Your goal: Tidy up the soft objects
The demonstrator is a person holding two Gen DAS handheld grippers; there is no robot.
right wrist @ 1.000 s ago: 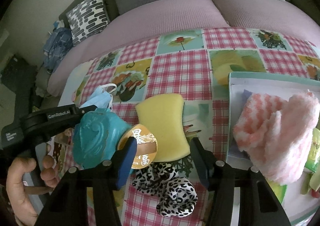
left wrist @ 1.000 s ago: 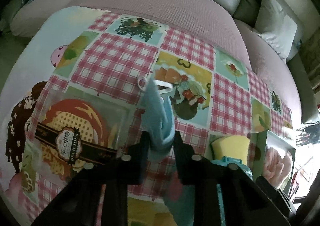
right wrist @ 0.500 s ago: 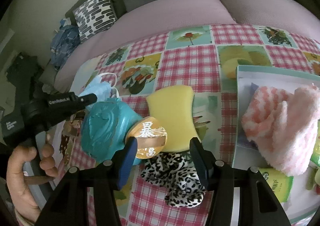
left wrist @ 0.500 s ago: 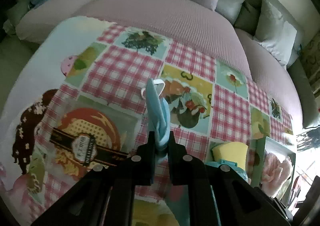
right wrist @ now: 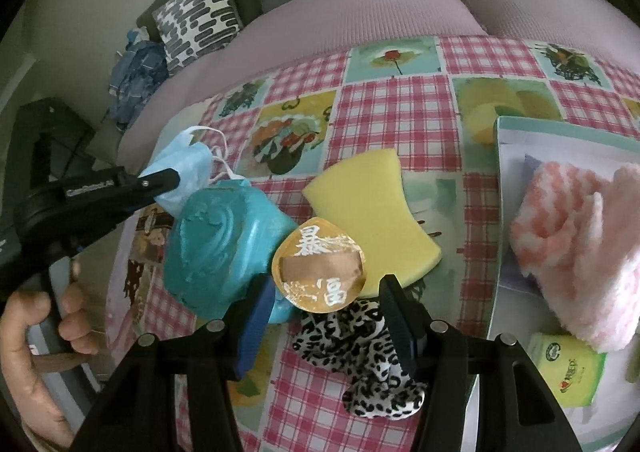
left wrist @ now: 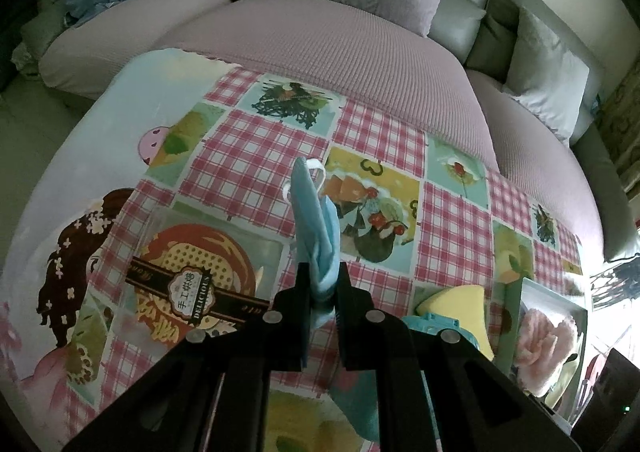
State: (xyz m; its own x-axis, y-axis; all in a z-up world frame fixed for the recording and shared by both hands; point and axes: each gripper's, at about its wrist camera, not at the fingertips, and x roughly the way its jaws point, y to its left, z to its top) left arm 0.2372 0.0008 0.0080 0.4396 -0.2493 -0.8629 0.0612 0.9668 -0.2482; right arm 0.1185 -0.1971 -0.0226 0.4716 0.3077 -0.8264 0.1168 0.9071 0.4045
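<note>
A light blue face mask [left wrist: 316,220] hangs pinched in my left gripper [left wrist: 322,276], which is shut on it, a little above the patchwork tablecloth [left wrist: 248,156]. The right wrist view shows the same mask [right wrist: 184,168] at the tip of that gripper. My right gripper [right wrist: 326,292] stands open over a teal plush toy [right wrist: 216,240] with a gold round tag [right wrist: 318,264]. Its pads do not visibly press on anything. A yellow sponge [right wrist: 372,208] and a leopard-print scrunchie [right wrist: 360,364] lie close by. A pink fluffy cloth [right wrist: 580,244] lies in the pale tray [right wrist: 504,212].
A clear food box with a black label [left wrist: 192,284] sits under the left gripper. A green tissue pack [right wrist: 564,368] lies at the tray's near end. The pink sofa [left wrist: 340,36] with cushions curves behind the table. A person's hand [right wrist: 32,332] grips the left handle.
The left jaws have shut tight on the mask and lifted it off the cloth. The right gripper has tilted slightly; the toy, sponge and scrunchie lie where they were.
</note>
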